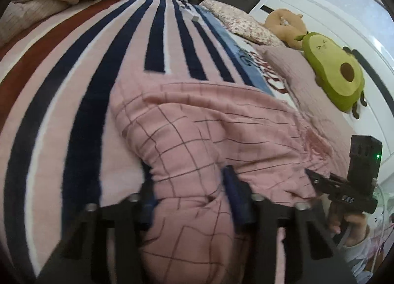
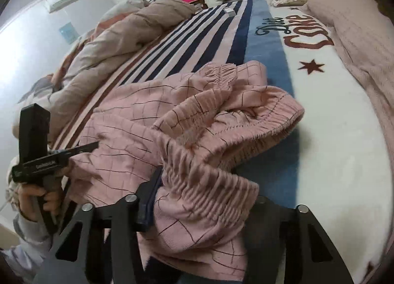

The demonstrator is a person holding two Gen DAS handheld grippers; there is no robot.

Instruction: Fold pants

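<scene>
Pants bunched on the bed, both claws clamped on cloth, folding barely begun

The pink grid-checked soft fabric pants lie in a crumpled heap on the striped pink, navy and white fleece blanket covering the bed, near its front edge, with no neat fold visible yet; I judge the legs and waist remain to be straightened and laid over each other. The left claw pinches a thick roll of the leg fabric between its blue pads, jaws narrowed on it. The right claw is closed on the ribbed, gathered elastic waistband, which looks stretchy and puckered. The cloth appears thin, limp and wrinkle-prone; the blanket is plush. A green avocado-shaped plush toy rests by the white headboard.
</scene>
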